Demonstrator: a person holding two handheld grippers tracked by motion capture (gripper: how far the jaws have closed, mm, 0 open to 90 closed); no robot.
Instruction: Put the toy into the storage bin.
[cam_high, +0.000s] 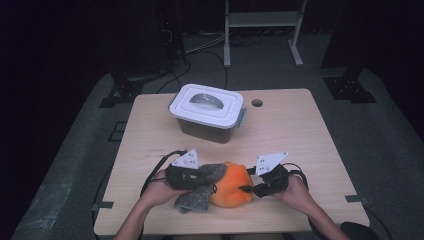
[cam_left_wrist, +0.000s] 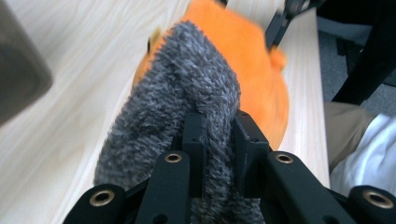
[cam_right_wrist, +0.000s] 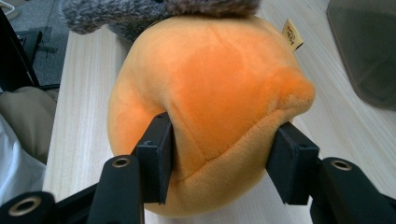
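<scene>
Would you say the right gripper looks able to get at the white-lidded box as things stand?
Probably not at once: the right gripper is shut on the orange plush, which the left gripper holds by its grey part. The table between it and the box is bare.

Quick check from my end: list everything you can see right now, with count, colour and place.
Plush toy: one, orange body with grey fuzzy part, near edge of the table, between both grippers.
Storage box: one, grey tub with white lid shut on it, far middle of the table.
Table: one, light wood, with a round hole near its far edge.
Metal frame: one, white, on the floor beyond the table.
Left gripper: one, black, shut on the toy's grey fuzzy part.
Right gripper: one, black, shut on the toy's orange body.
Hands: two, each holding a gripper, coming in from the near edge.
</scene>
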